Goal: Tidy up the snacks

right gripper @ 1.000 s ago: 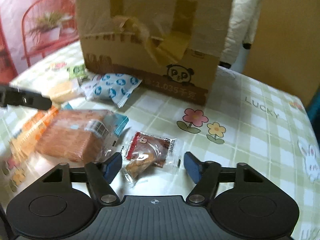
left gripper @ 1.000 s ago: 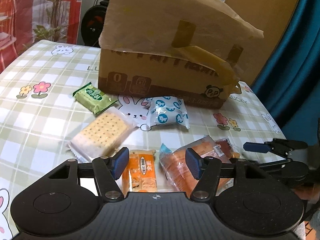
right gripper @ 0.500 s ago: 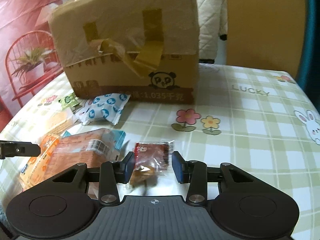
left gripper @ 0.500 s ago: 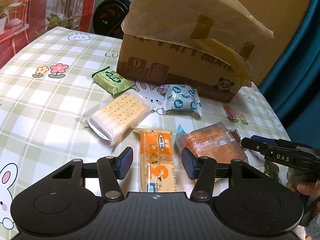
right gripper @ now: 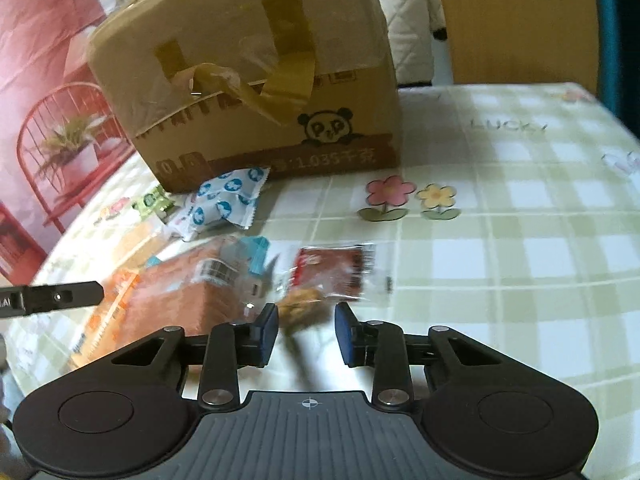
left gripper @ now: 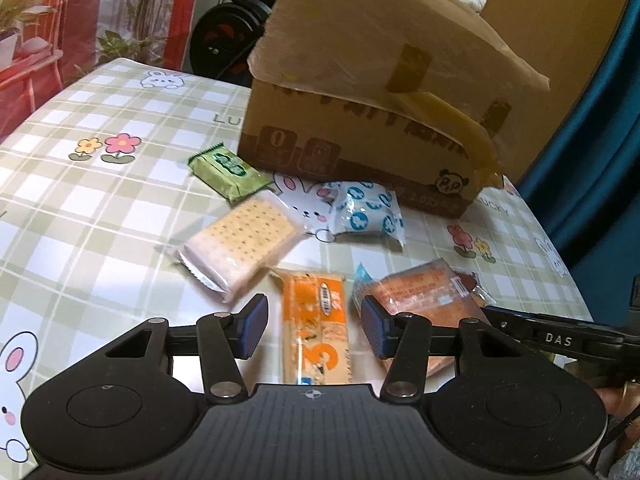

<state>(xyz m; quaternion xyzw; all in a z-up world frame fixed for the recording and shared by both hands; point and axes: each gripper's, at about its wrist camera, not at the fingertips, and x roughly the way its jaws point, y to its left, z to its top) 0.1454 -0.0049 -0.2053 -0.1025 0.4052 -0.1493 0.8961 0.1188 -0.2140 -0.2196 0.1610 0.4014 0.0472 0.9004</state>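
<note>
Several snack packets lie on the checked tablecloth in front of a cardboard box (left gripper: 360, 120). My left gripper (left gripper: 314, 330) is open, its fingers on either side of an orange packet (left gripper: 316, 320). A cracker pack (left gripper: 244, 242), a green packet (left gripper: 228, 170), a blue-white packet (left gripper: 364, 210) and an orange-brown bag (left gripper: 424, 300) lie around it. My right gripper (right gripper: 306, 334) is partly closed around the near end of a red-brown clear packet (right gripper: 332, 270), which is blurred; I cannot tell whether the pads touch it. The orange-brown bag (right gripper: 180, 292) lies to its left.
The box (right gripper: 256, 92) stands at the back of the table with loose tape hanging. The tablecloth (right gripper: 500, 240) has flower and rabbit prints. The table's right edge meets a blue curtain (left gripper: 600, 140). A red chair (right gripper: 60, 140) stands beyond the left edge.
My left gripper moved left from the orange-brown bag to over the orange packet. My right gripper narrowed around the red-brown packet, which now looks blurred as if moving.
</note>
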